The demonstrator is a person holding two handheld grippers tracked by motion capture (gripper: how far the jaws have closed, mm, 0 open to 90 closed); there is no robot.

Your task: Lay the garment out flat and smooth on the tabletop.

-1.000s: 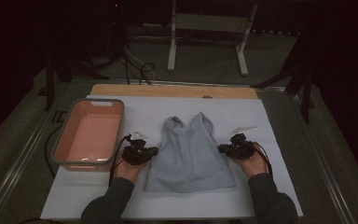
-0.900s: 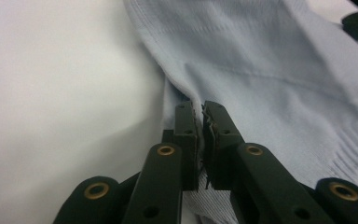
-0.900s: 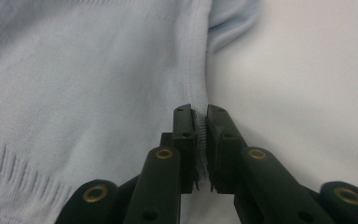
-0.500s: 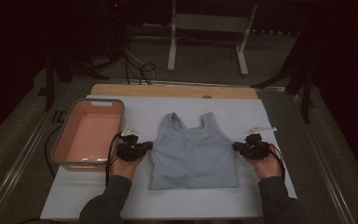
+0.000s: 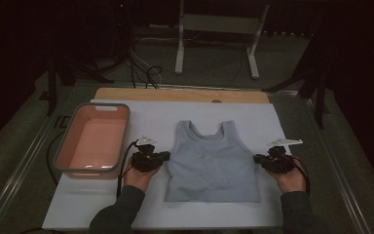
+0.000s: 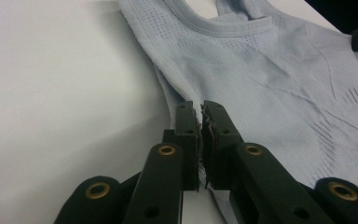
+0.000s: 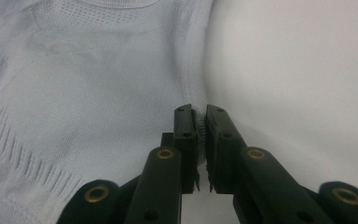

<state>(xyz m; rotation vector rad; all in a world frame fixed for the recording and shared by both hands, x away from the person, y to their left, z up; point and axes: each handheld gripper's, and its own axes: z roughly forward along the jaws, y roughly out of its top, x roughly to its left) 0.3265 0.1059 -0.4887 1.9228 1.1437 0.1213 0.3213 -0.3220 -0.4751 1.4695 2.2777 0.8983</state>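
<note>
A pale blue sleeveless top point(image 5: 212, 163) lies spread flat on the white table cover point(image 5: 253, 117), neck away from me. My left gripper point(image 5: 164, 157) is shut on the top's left side seam; in the left gripper view the jaws point(image 6: 200, 112) pinch the fabric edge of the top point(image 6: 270, 79). At the opposite side my right gripper point(image 5: 257, 159) is shut on the right side seam, and the right gripper view shows the hem of the top point(image 7: 74, 74) clamped between its jaws point(image 7: 199, 114). A hand holds each gripper from below.
A pink tub point(image 5: 93, 139) with a grey rim stands left of the left gripper, close to it. A wooden board point(image 5: 180, 94) runs along the table's far edge. Beyond it stand a white metal frame point(image 5: 216, 34) and cables on the floor.
The right gripper has moved to the right, drawing the bunched top out flat and wider. The left gripper has hardly moved.
</note>
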